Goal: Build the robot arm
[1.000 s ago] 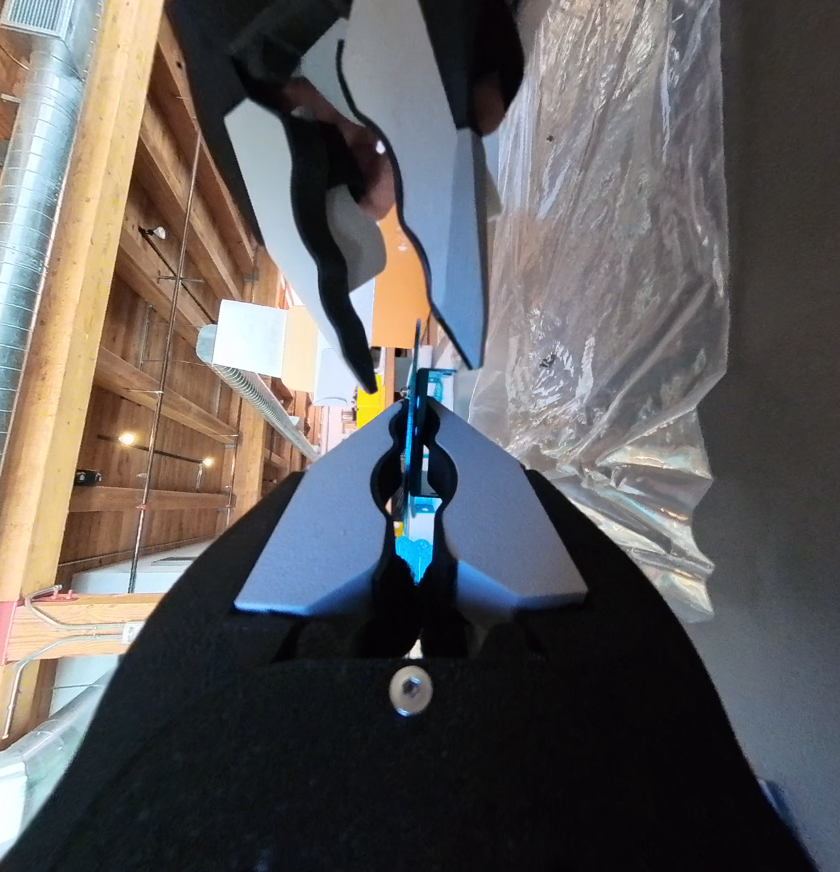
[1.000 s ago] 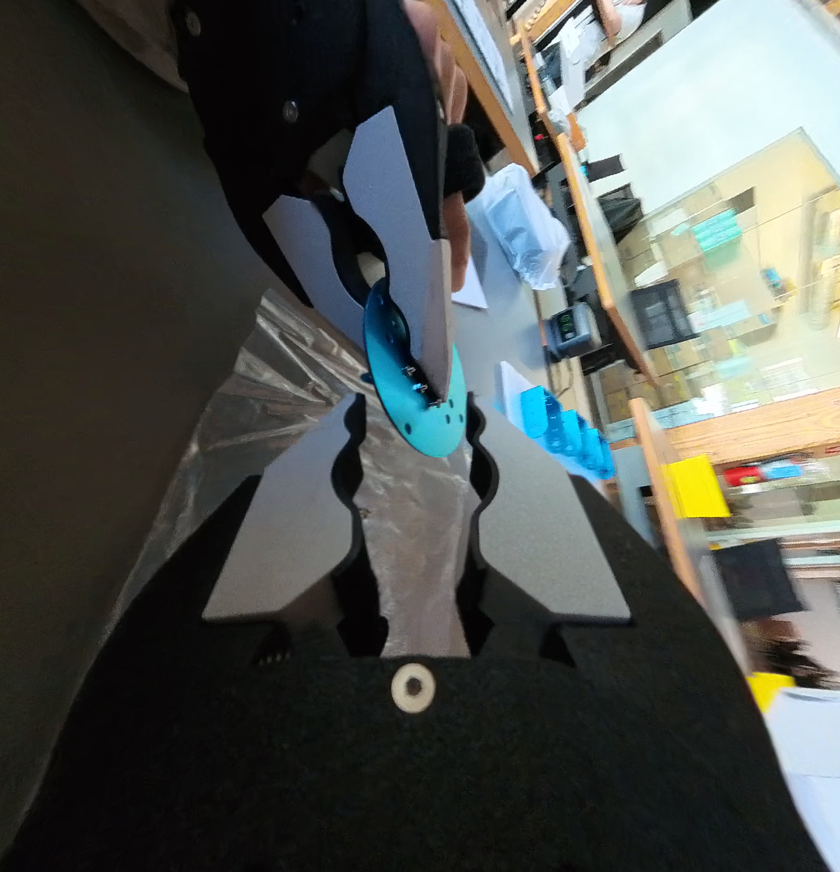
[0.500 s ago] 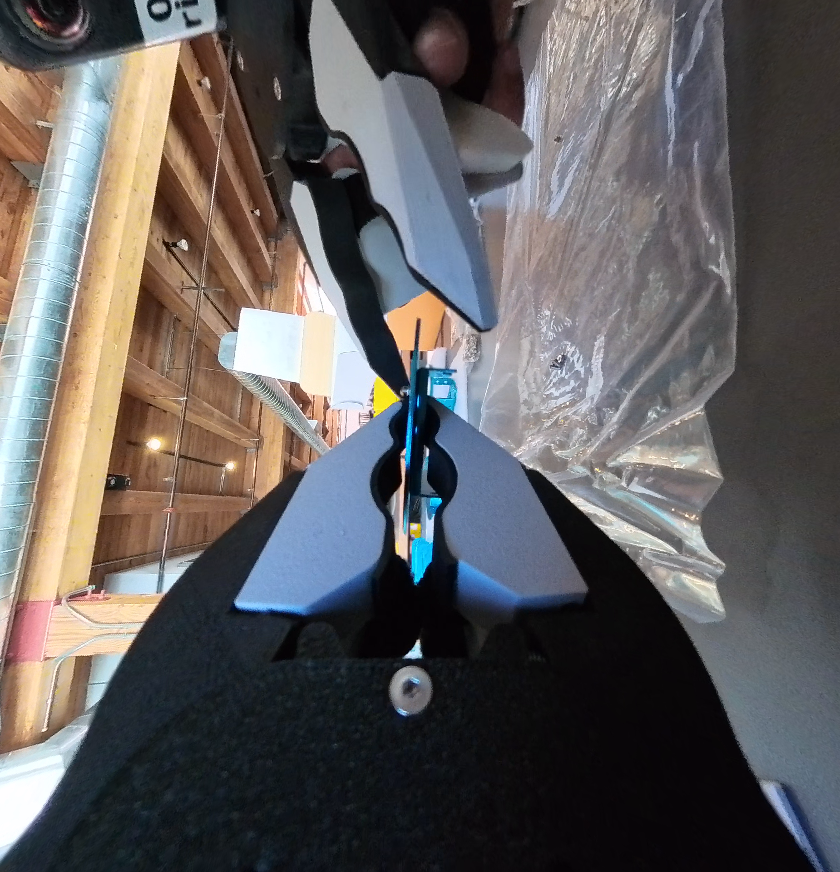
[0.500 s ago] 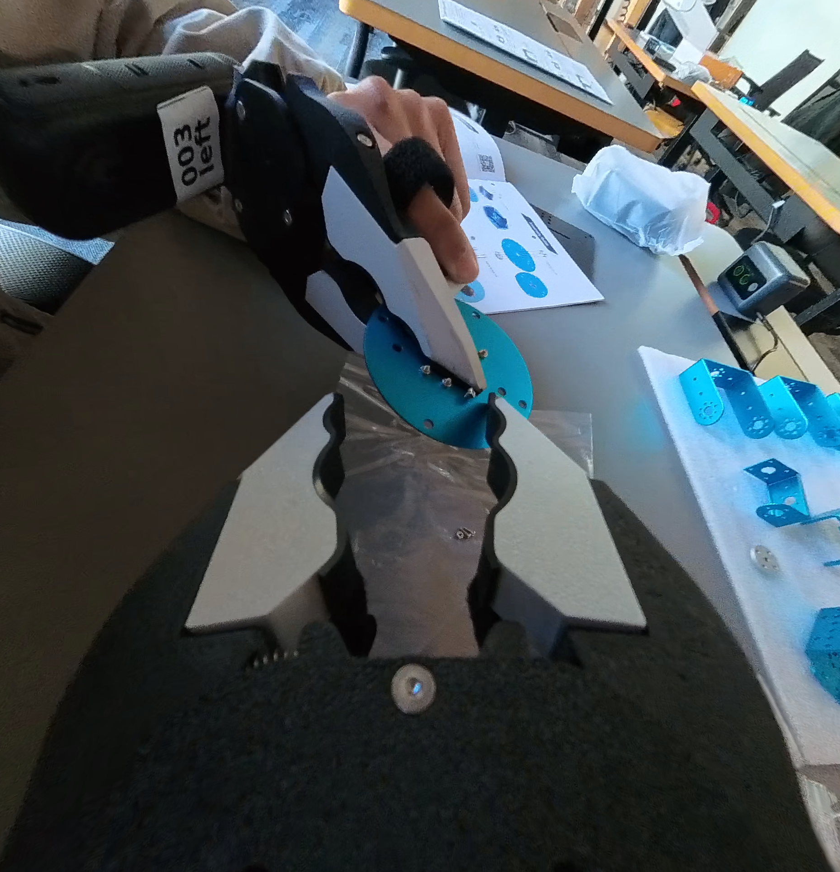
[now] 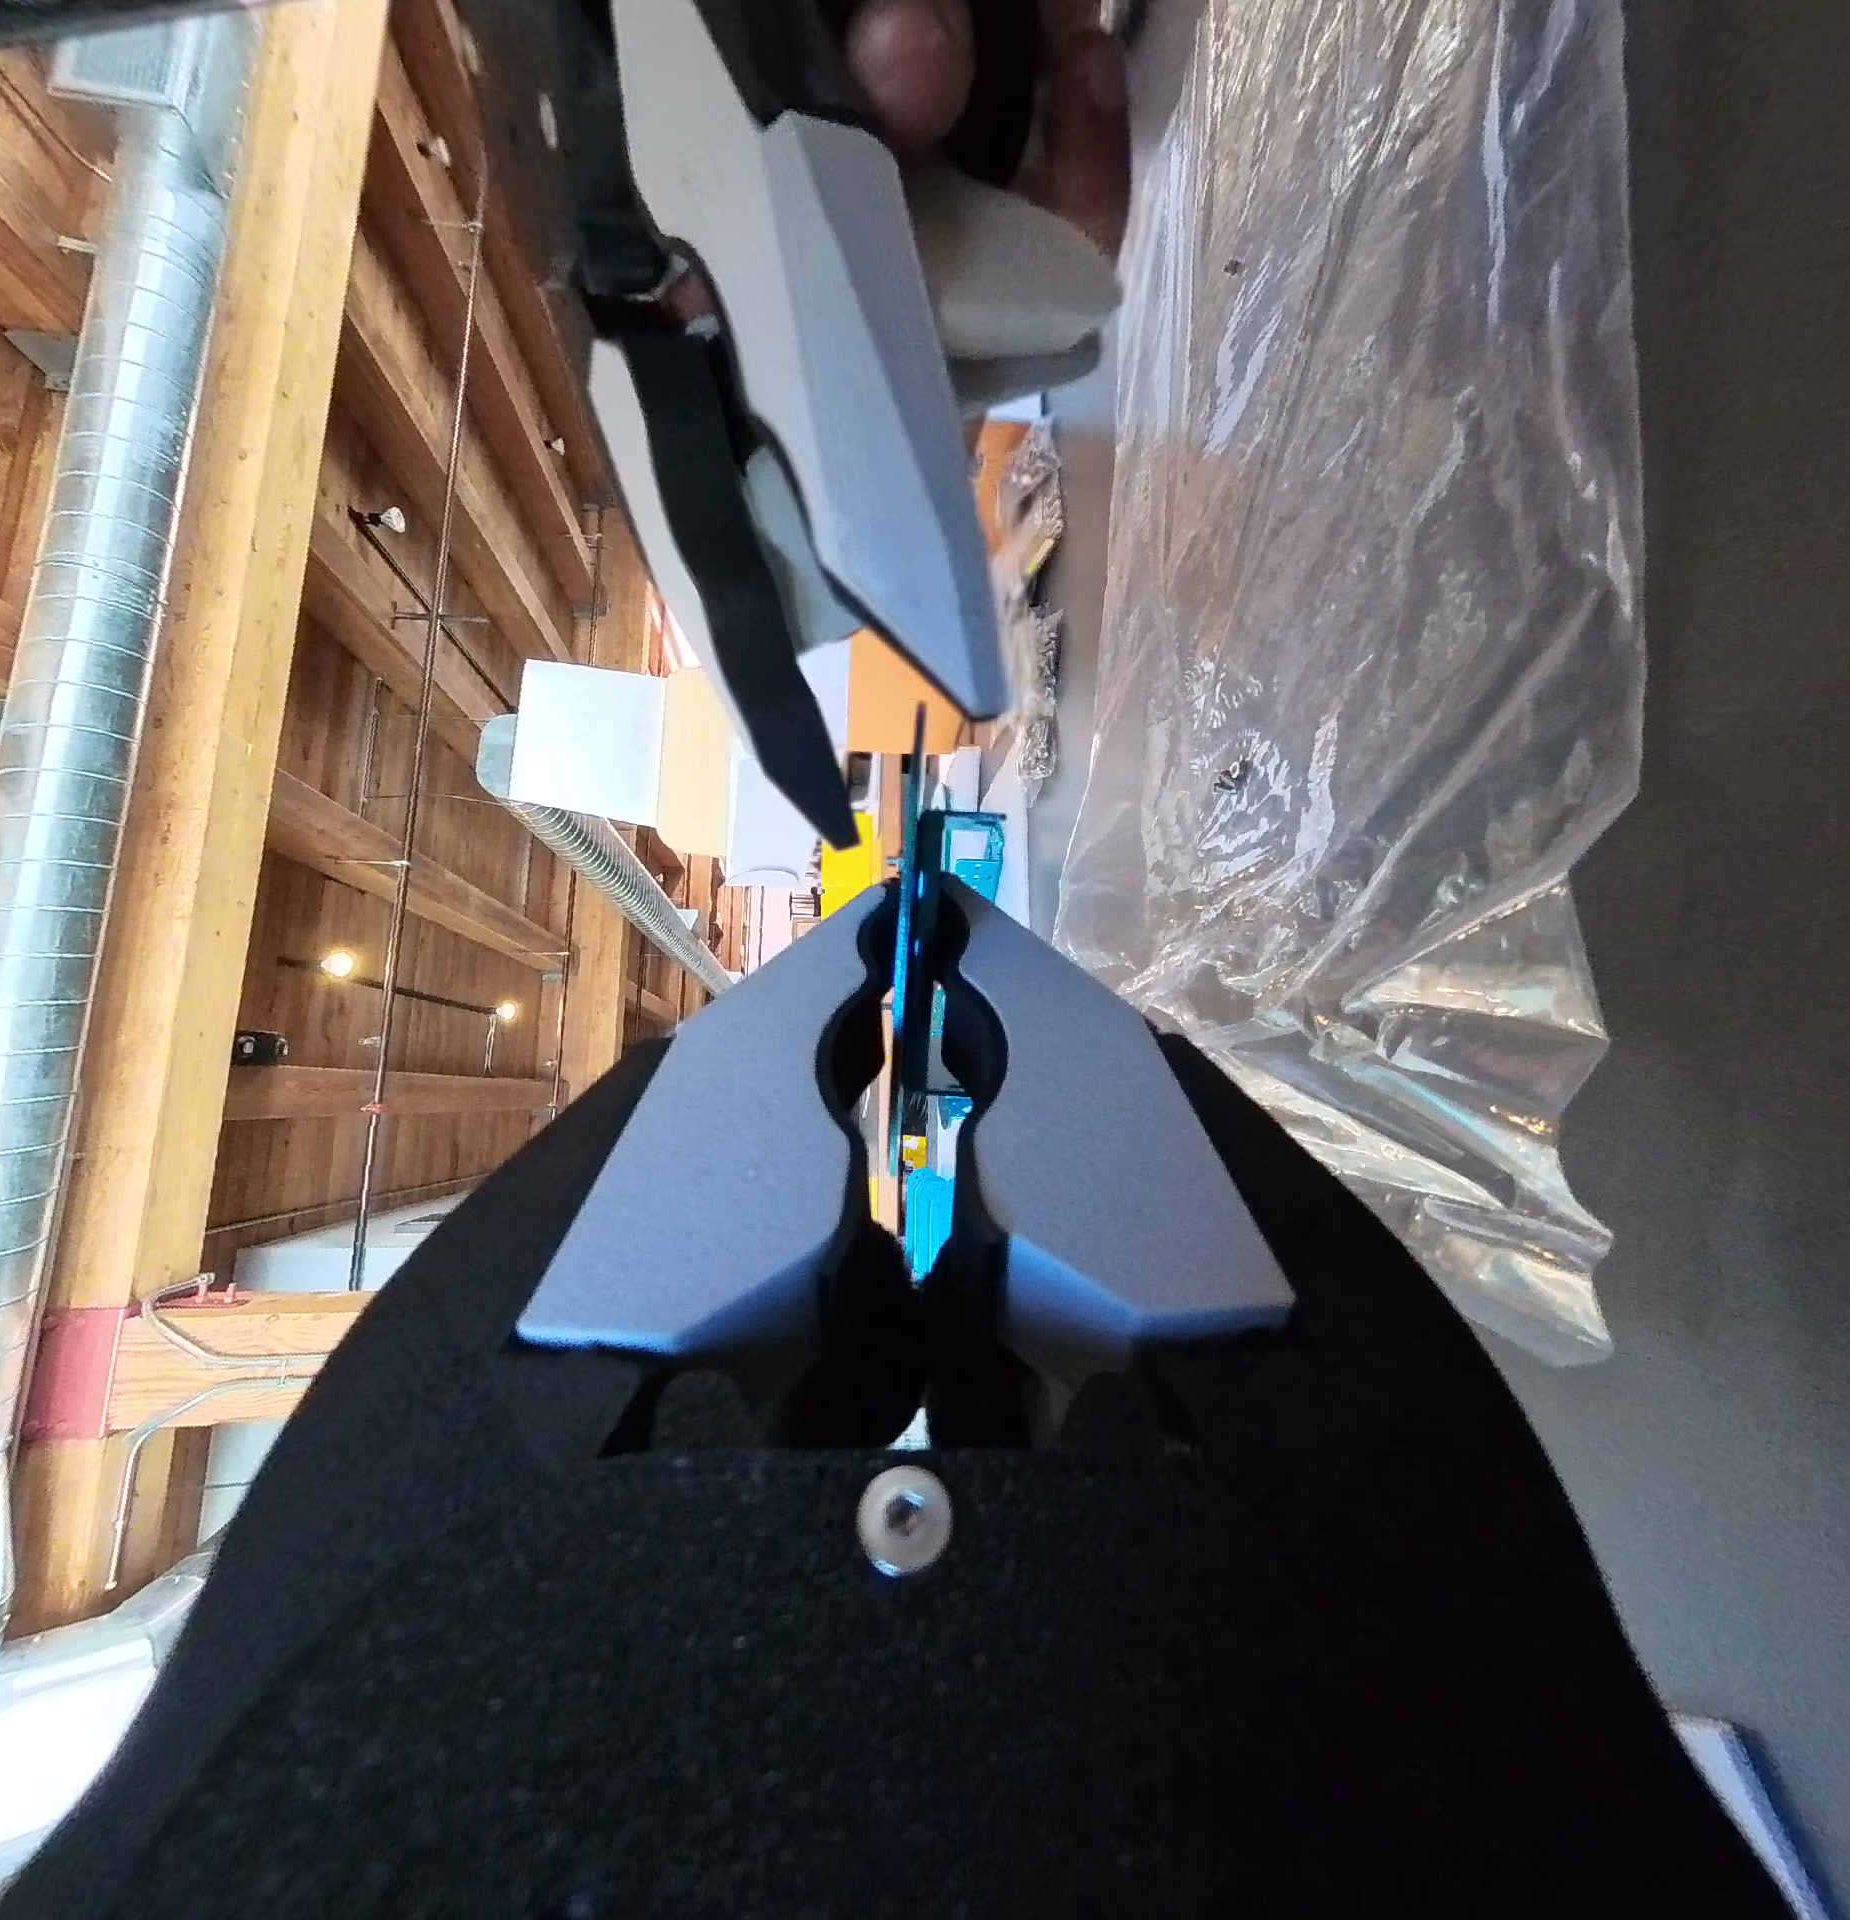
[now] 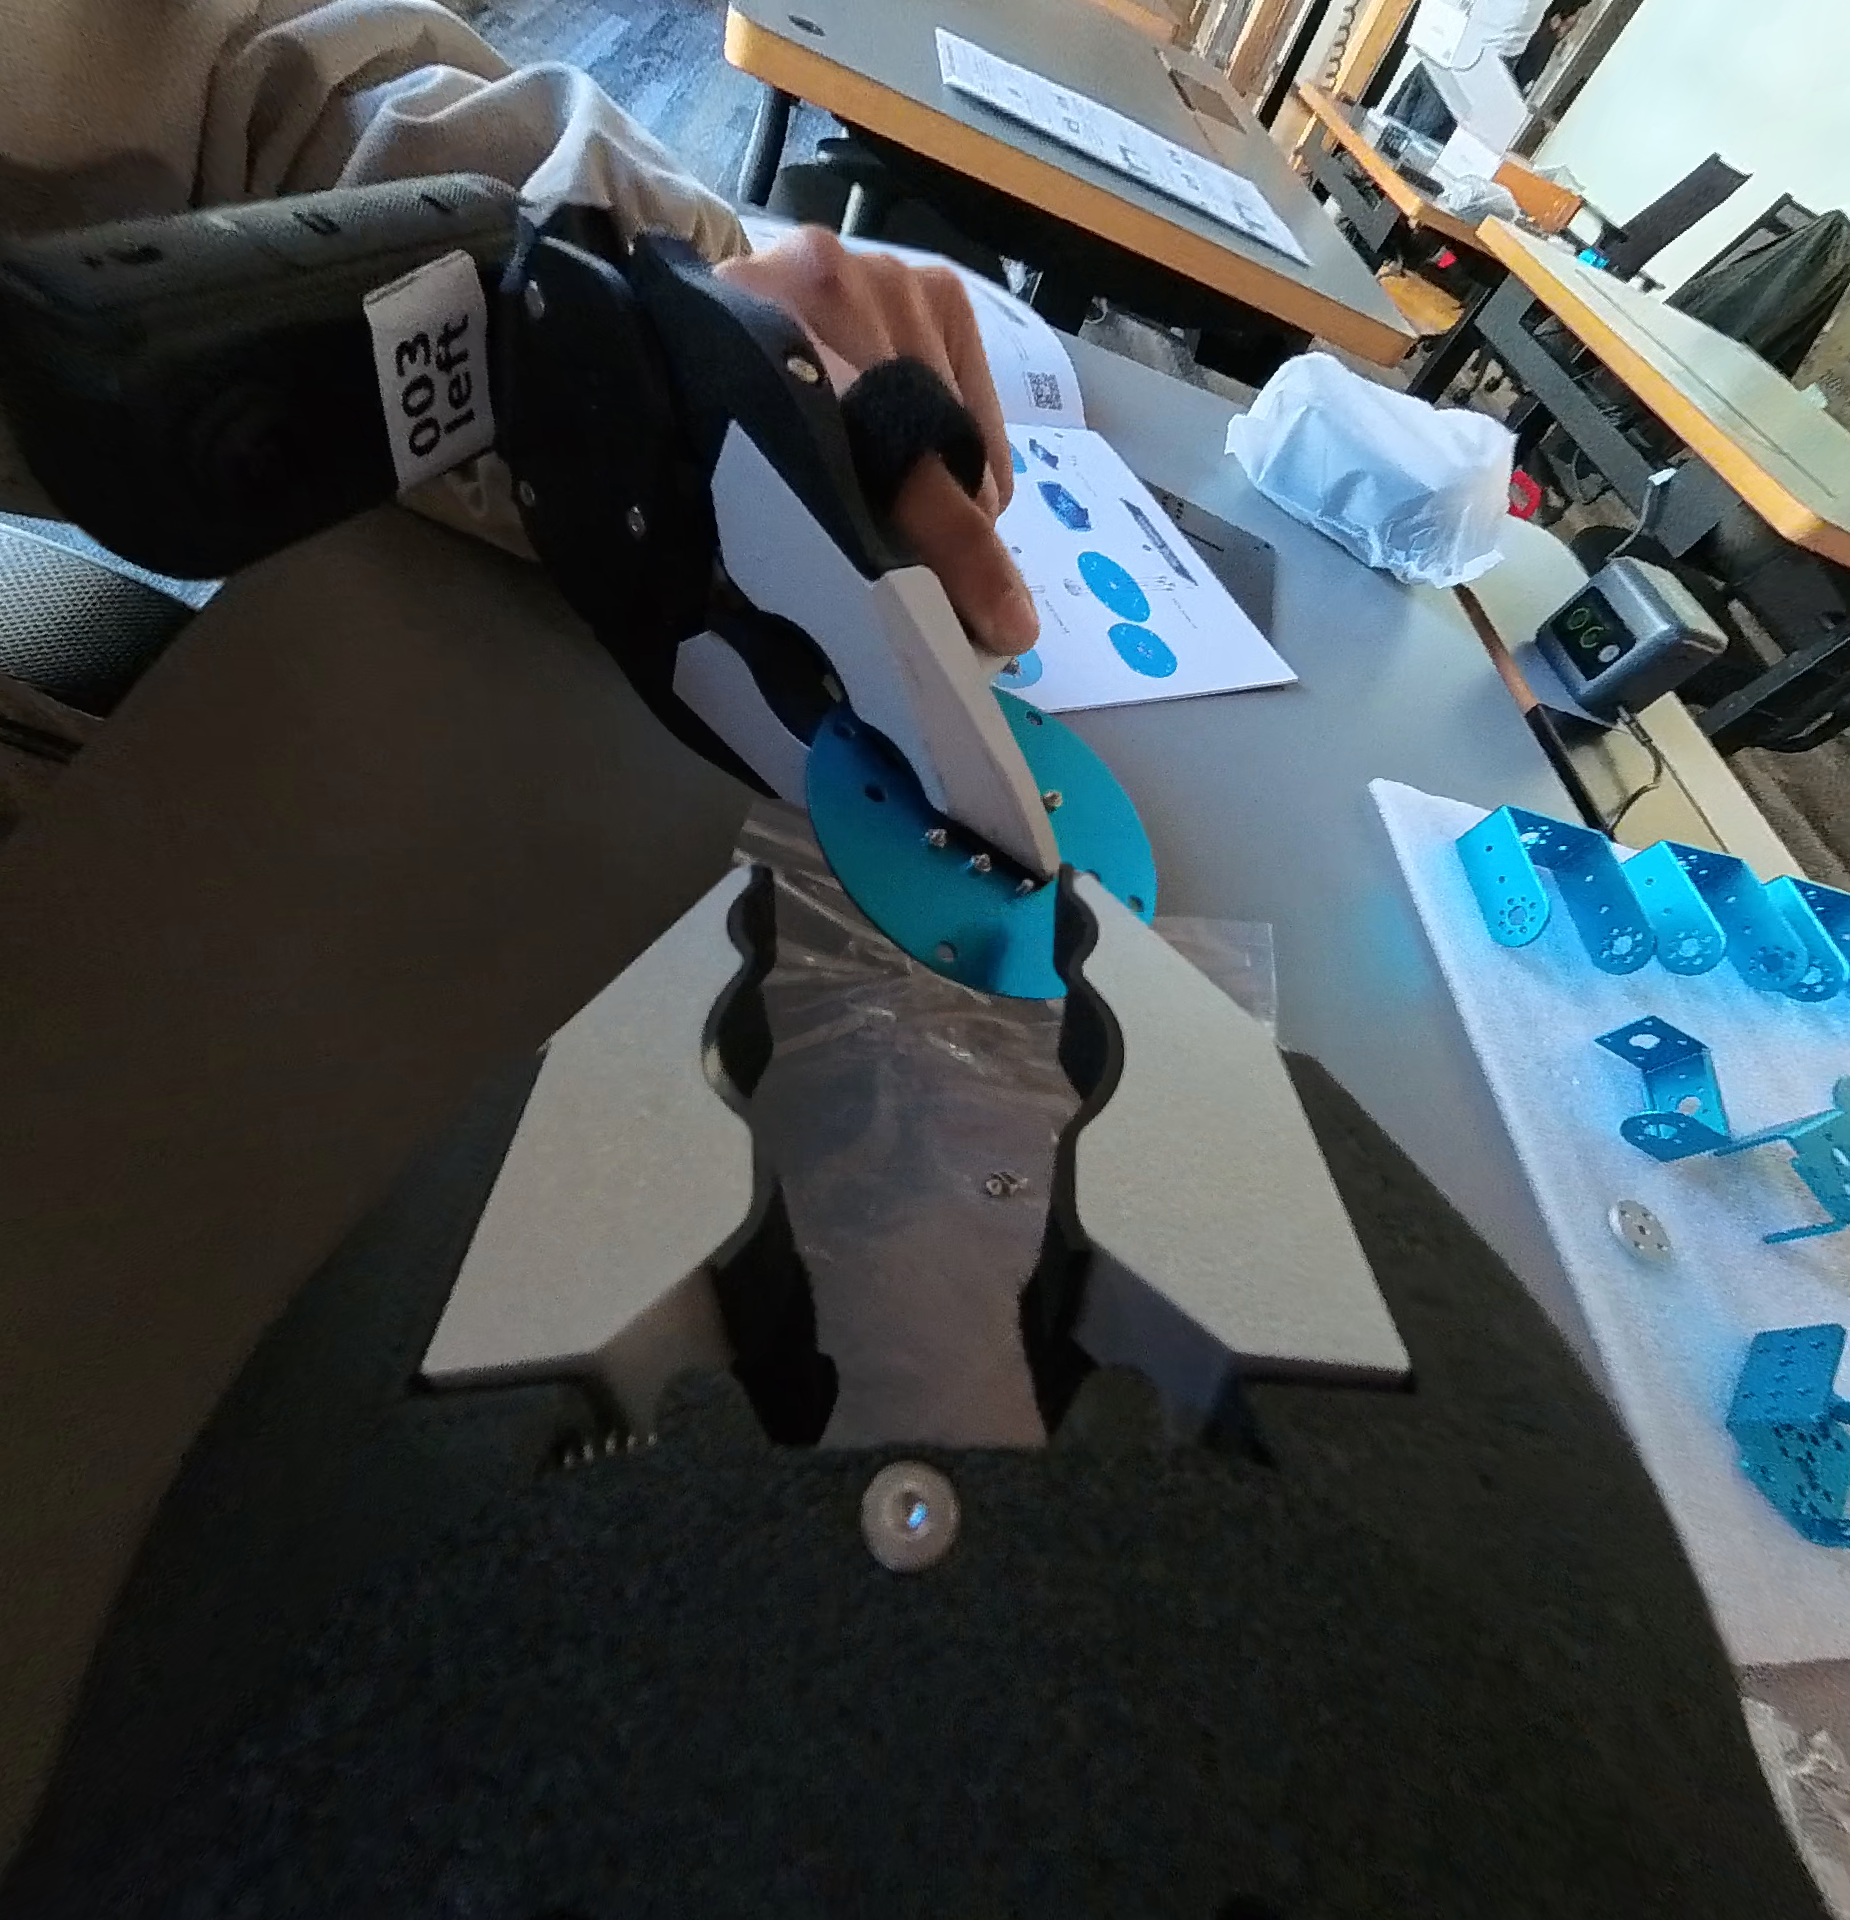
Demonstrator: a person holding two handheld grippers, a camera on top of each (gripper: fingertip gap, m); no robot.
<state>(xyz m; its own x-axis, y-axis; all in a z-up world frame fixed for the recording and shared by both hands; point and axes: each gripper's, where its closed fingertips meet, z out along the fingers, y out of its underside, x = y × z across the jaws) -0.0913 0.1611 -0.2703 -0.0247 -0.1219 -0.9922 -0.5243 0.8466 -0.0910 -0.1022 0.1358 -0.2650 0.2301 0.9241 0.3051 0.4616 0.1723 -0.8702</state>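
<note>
My left gripper [image 5: 916, 896] is shut on a round blue metal plate [image 5: 913, 977], seen edge-on between its fingers. In the right wrist view the plate [image 6: 931, 925] shows as a disc with holes and several small screws, held tilted above the grey table [image 6: 1316, 748]. My right gripper [image 6: 910, 894] is open and empty, with its tips at the plate's near edge. It also shows in the left wrist view [image 5: 916, 774], jaws apart around the plate's far edge. A clear plastic bag [image 6: 900, 1081] lies flat beneath, with a loose screw [image 6: 999, 1181] on it.
A white foam sheet [image 6: 1503, 1122] at the right carries several blue metal brackets [image 6: 1669, 904]. An open instruction booklet [image 6: 1139, 582], a white wrapped bundle [image 6: 1368, 468] and a small grey device [image 6: 1617, 634] lie farther back. The person's sleeve [image 6: 277, 156] is at the upper left. My two grippers' fingertips are within a few centimetres of each other.
The right wrist view has swung from a steep tilt to nearly level. My right gripper stayed open and moved in toward the plate's edge. My left gripper kept its hold on the plate.
</note>
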